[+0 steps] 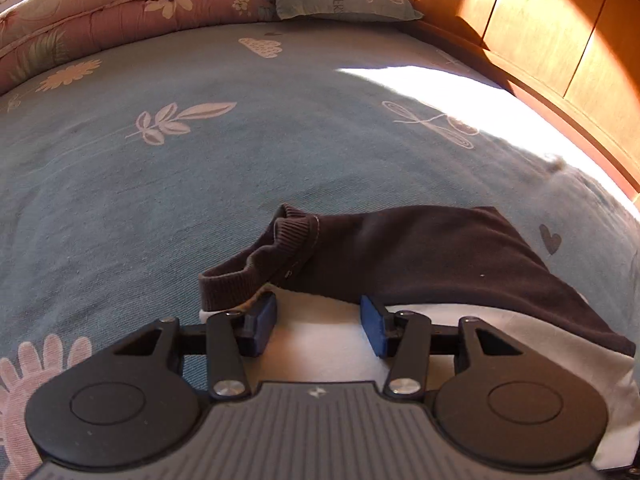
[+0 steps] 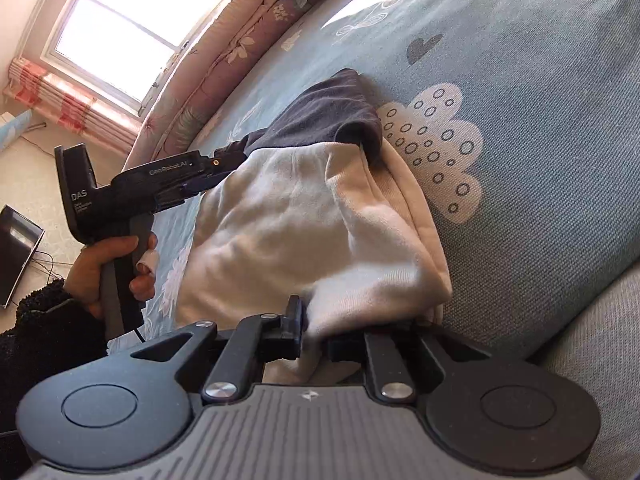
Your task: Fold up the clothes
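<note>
Mid-fold, by the look of it: cream sweatshirt (image 2: 304, 216) with dark brown sleeves lying bunched on the blue patterned bed sheet (image 2: 540, 128), one dark sleeve (image 1: 420, 256) already drawn across the pale body. Right hand-held gripper (image 2: 314, 332) clamped on a gathered edge of the cream fabric, cloth bulging up between and over the fingers, directly at the tips. Left hand-held gripper (image 1: 318, 326) standing apart, blue pads (image 1: 374, 326) bare, nothing pinched; pale fabric just below the gap, ribbed brown cuff (image 1: 230, 286) touching or nearly touching the left-side pad, rest of the sleeve just ahead of the tips. Left hand (image 2: 112, 264) seen from the right wrist view gripping the tool's handle, nose aimed at the far dark end of the garment. Likely next: lowering the open fingers onto the cuff or the sleeve edge, closing on one clean layer, then carrying both held edges over together. Care needed to catch both brown and cream layers evenly, since the bunched pile could drag or unfold.
</note>
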{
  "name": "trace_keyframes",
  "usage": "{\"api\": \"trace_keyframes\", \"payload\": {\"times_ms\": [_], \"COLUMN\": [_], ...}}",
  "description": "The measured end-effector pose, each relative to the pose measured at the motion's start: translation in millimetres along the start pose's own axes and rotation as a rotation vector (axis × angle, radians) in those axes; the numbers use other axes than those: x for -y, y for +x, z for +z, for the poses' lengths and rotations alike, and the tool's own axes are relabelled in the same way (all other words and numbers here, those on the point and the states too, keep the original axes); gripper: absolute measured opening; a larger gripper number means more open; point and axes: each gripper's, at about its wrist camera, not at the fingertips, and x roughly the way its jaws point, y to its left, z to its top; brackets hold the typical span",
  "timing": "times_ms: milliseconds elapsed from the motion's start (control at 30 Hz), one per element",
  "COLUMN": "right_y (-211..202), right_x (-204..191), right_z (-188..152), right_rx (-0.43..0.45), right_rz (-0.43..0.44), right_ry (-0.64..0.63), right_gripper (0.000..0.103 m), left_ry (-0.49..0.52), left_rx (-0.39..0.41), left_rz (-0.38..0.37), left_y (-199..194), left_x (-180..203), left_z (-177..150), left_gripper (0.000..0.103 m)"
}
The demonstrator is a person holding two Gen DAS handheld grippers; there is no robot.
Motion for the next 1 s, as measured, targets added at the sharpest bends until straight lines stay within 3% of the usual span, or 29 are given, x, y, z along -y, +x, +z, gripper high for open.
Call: {"api": "trace_keyframes", "payload": {"times_ms": [67,167,233,300,400,500,567,733,833,1000], "right_y": [-2,-6,-11,-19,-33,-44,-51,-71,-83,-84], "right_x": [-1,-1,-1,-2,-3,-3,-1,2,-4,-11], "right_z": [-1,-1,0,-1,0,2,3,8,21,29], "right_rx": [-0.006,-0.013,-0.020,-0.007,0.030,0.058,0.074,0.134,0.205,0.224], "right_rz": [-0.003,-0.009,-0.010,-0.024,-0.049,-0.070,-0.093,-0.146,-0.150,-0.131], "right_ry": [-0.021,-0.050,-0.056,-0.068,-0.078,-0.079,-0.082,-0.094,-0.115,-0.121], "right_gripper": [0.016,0.017,0.018,0.021,0.036,0.040,0.043,0.043,0.043,0.045], "left_ry": [-0.060,-0.038,0.026,0.096,0.178,0.215,0.194,0.125,0.161,0.149], "left_rx": [0.013,0.019,0.061,0.091,0.057,-0.014,-0.004,0.008,0.014,-0.113], "left_rz": [-0.024,-0.005,-0.070,-0.149,-0.221,-0.159,-0.145,-0.188,-0.223,-0.193], "left_y": [-9,-26,-42,-53,-51,-41,-50,-97,-115,-110], "left_x": [-12,0,20,45,73,79,75,72,82,85], "left_z": [-5,1,5,3,-12,-37,-52,-67,-85,-133], "left_gripper": [0.045,0.038,0.039,0.047,0.049,0.049,0.049,0.050,0.053,0.054]}}
